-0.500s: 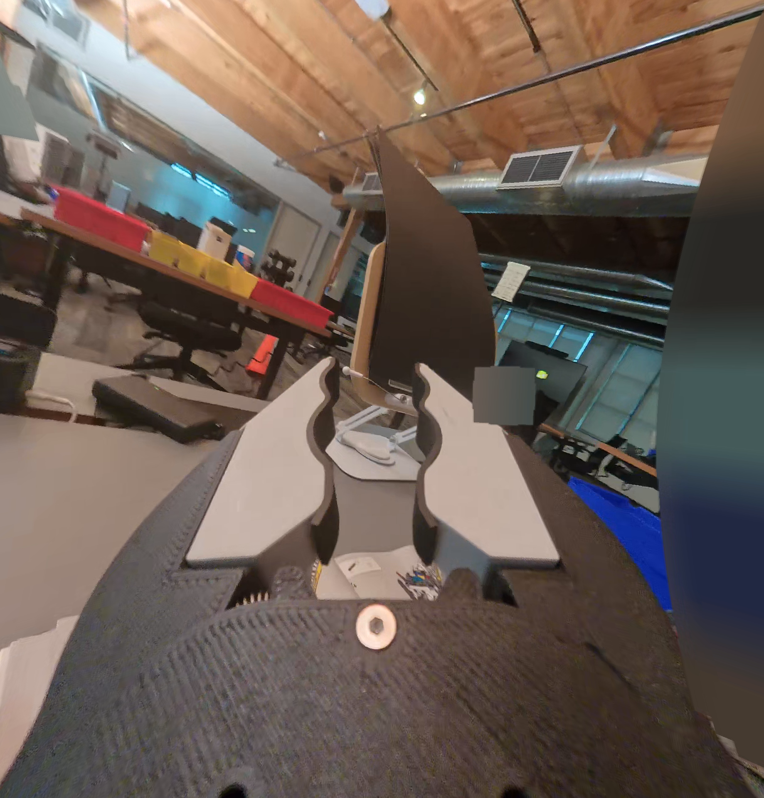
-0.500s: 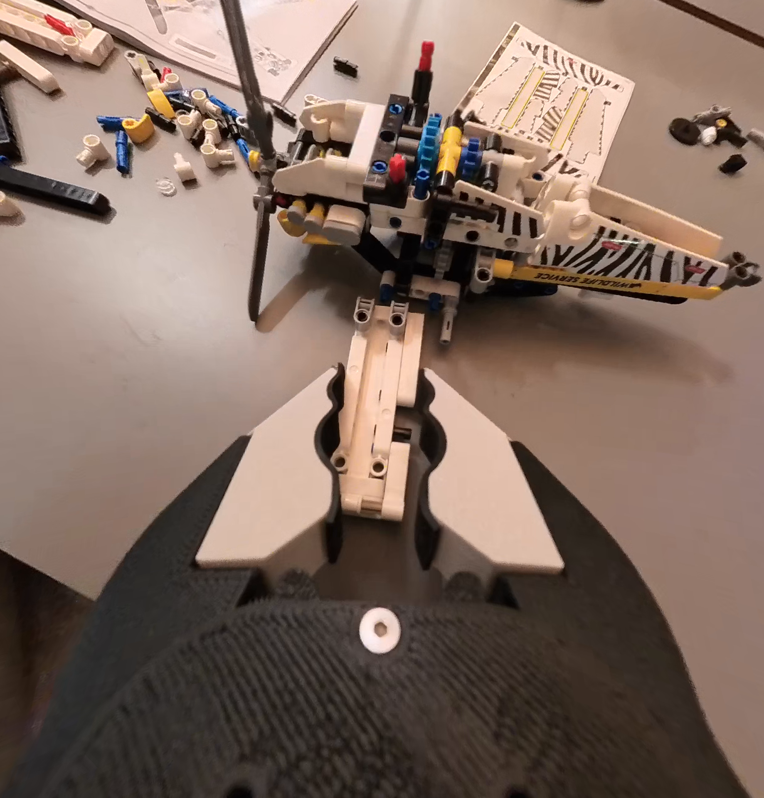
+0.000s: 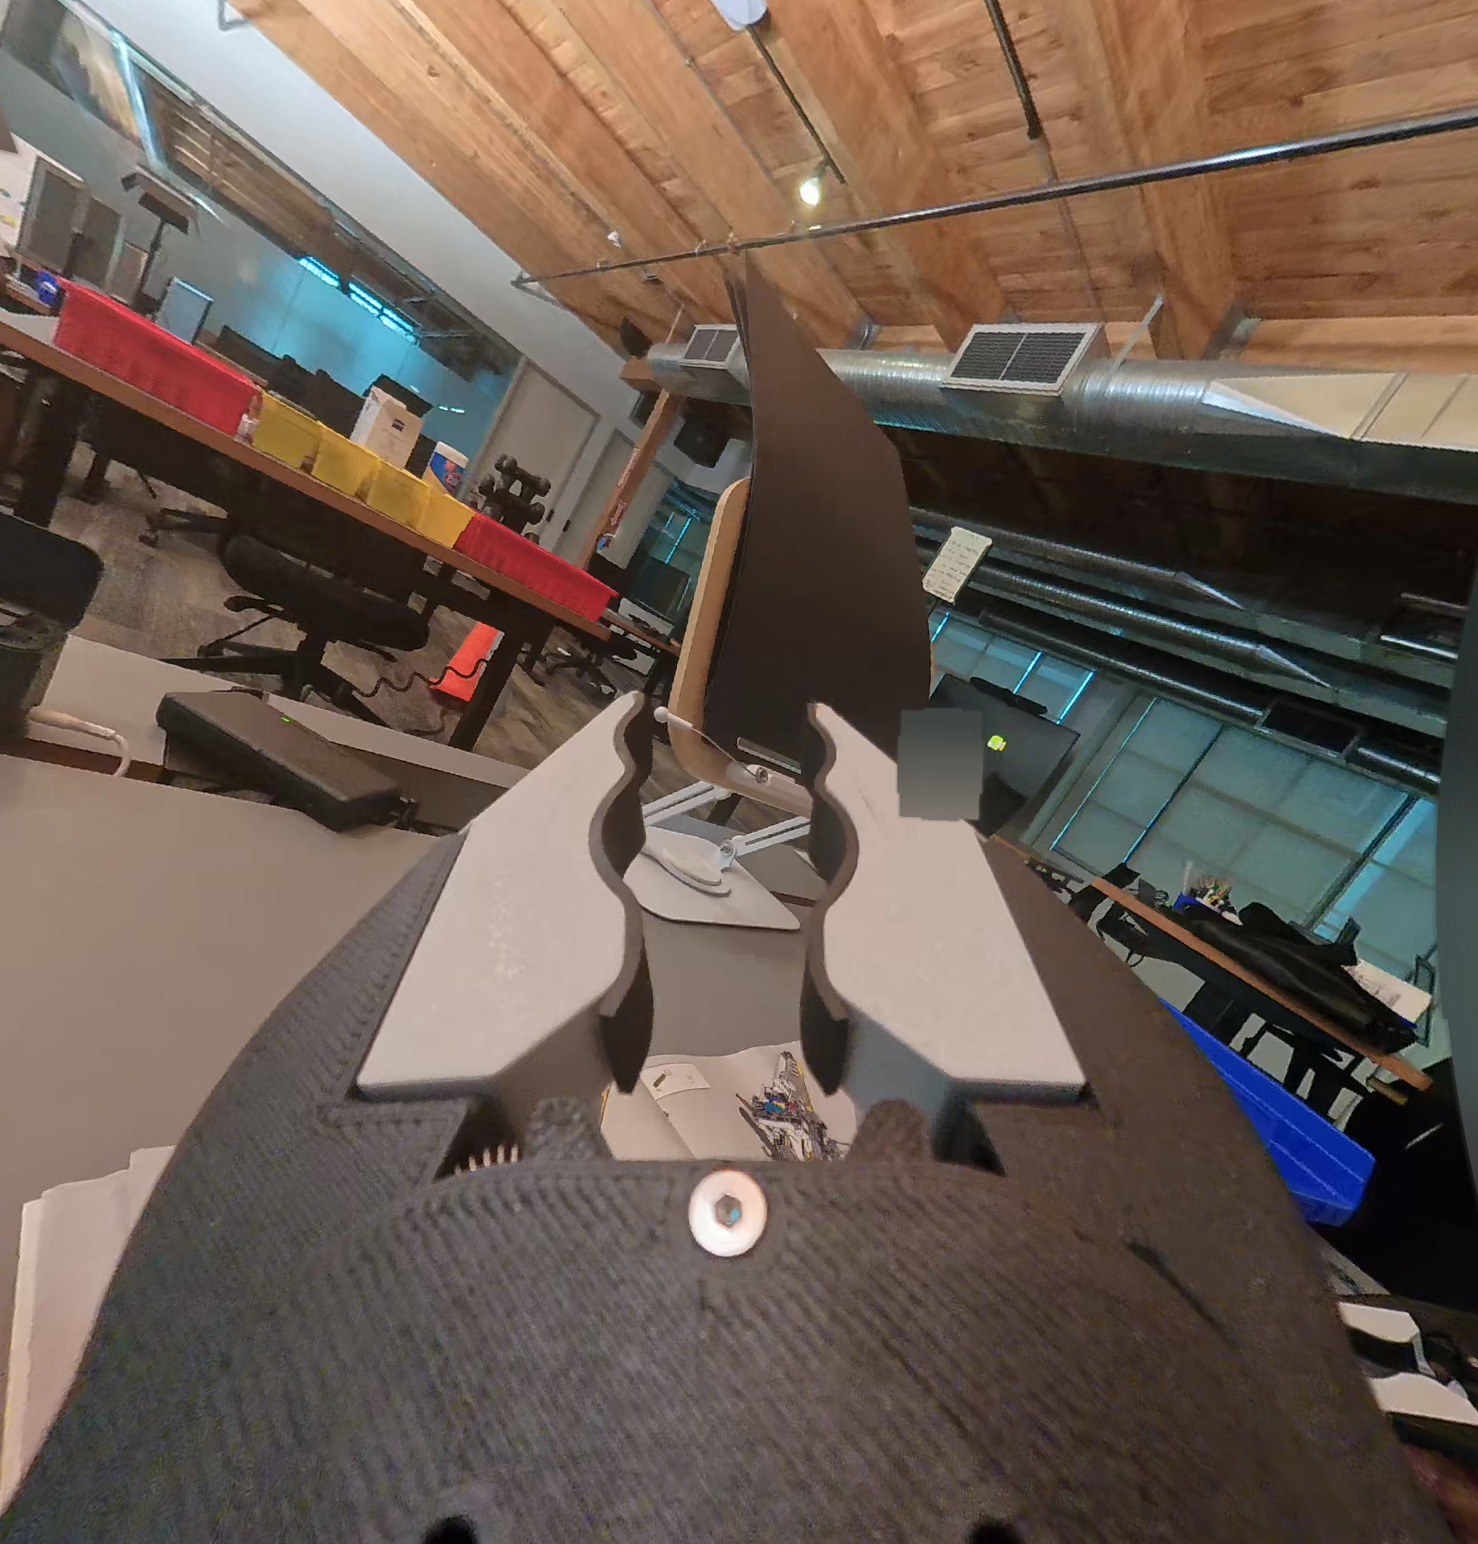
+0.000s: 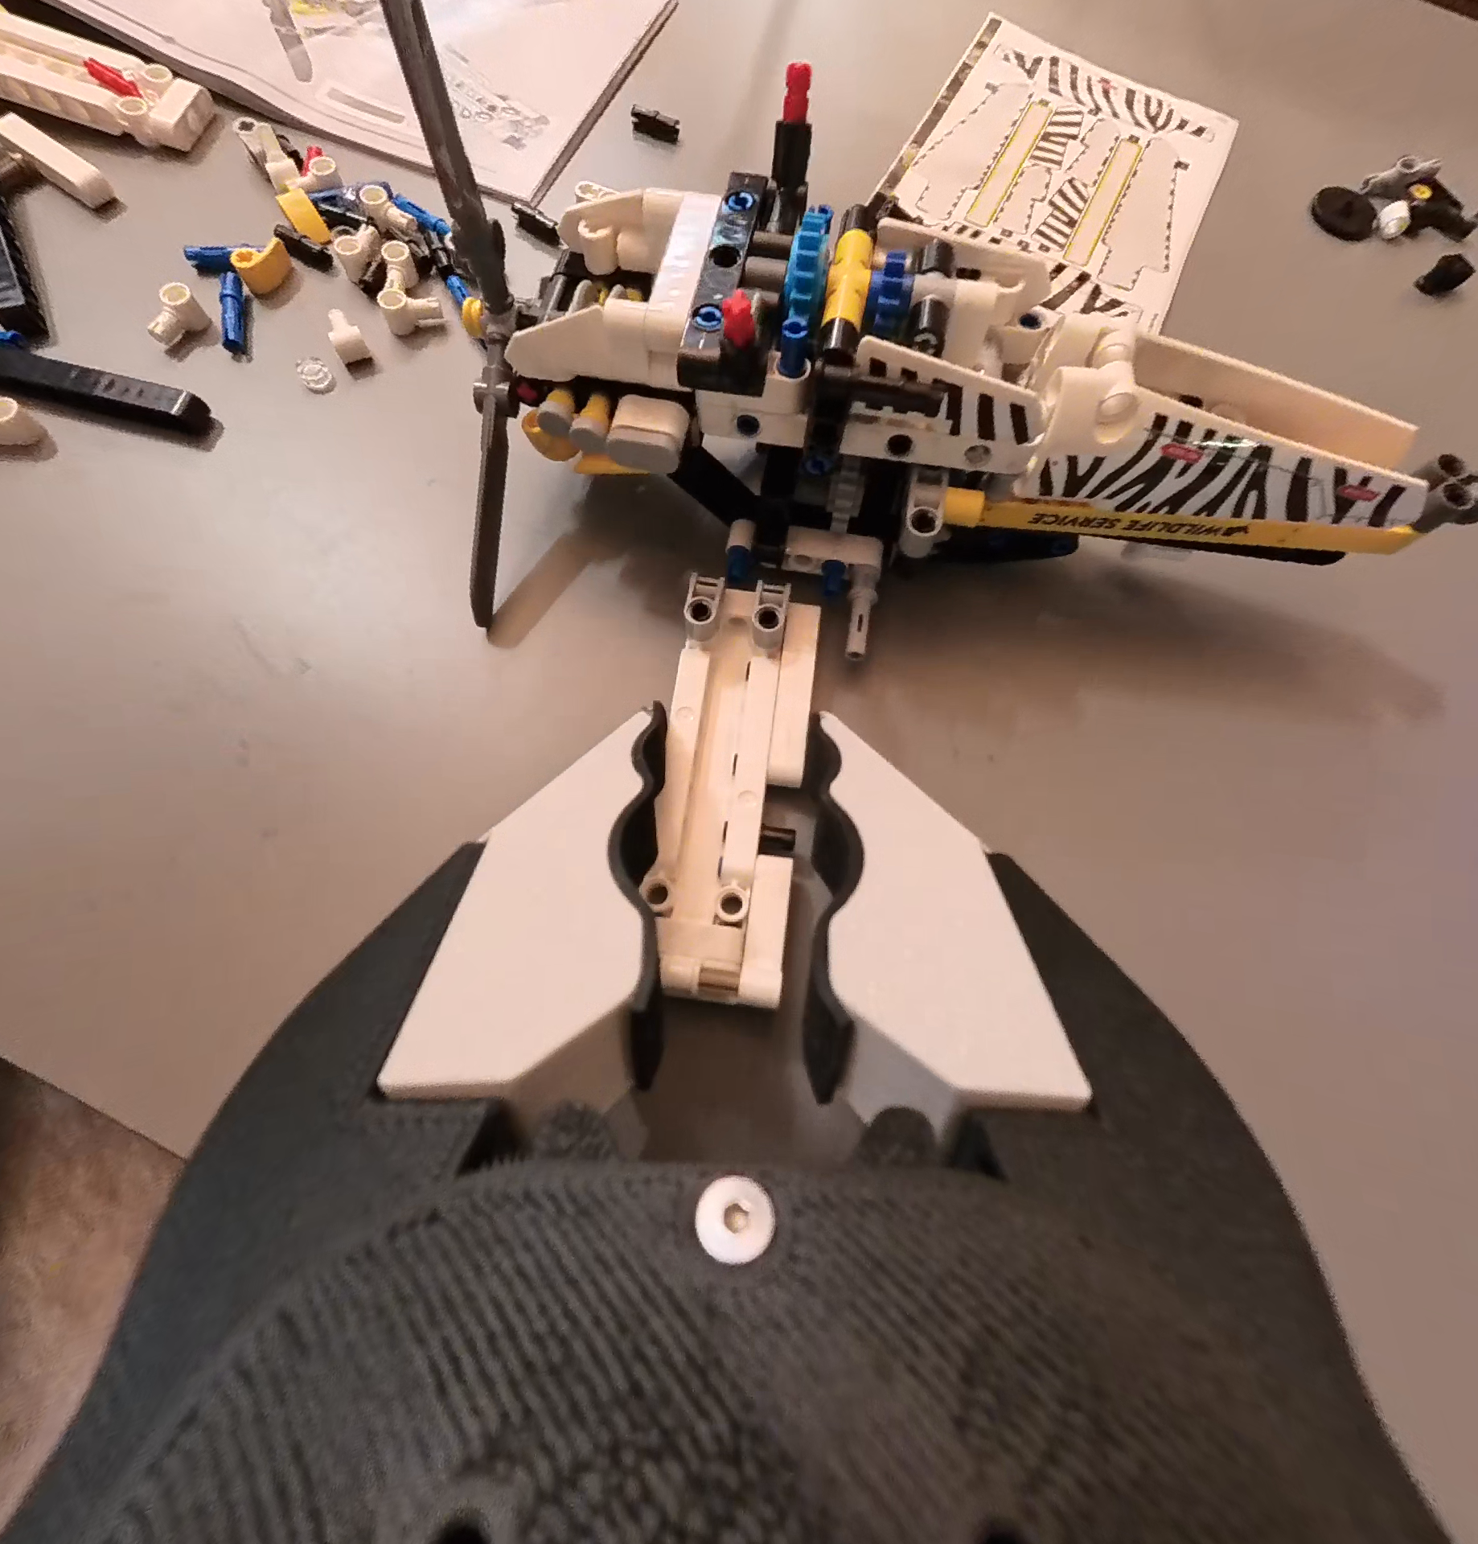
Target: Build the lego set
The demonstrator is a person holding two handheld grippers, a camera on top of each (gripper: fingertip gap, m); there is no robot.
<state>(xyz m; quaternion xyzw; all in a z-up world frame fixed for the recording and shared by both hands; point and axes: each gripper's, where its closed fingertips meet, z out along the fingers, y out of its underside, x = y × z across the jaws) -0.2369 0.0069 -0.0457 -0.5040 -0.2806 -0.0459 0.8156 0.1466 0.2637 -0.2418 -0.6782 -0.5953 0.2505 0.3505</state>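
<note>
Left wrist view: much as half a second ago, only tipped slightly. Left gripper [image 3: 723, 844] raised and aimed into the room, jaws parted with nothing between them. Beyond the tips, a curved black panel on a white stand [image 3: 811, 535]; far off to the left, a long wooden table [image 3: 301, 476] carrying two red bins and a row of yellow ones; low between the fingers, a glimpse of printed white paper [image 3: 719, 1094] on the grey tabletop [image 3: 134, 902]. Right wrist view: hardly changed from the earlier frame. Right gripper [image 4: 731, 777] closed on a long white Lego beam assembly [image 4: 740, 752], far end just short of the white, zebra-striped Lego aircraft model [image 4: 844, 351] lying straight ahead. Grey propeller blade [image 4: 489, 468] ahead-left, one tip on the table. Further left, a scatter of small blue, white, yellow and black pieces [image 4: 318, 259], too many to count. Beyond, one open instruction booklet [image 4: 502, 92] and one zebra-patterned sticker sheet [image 4: 1078, 142]; far right, a small cluster of dark parts [image 4: 1396, 209].
</note>
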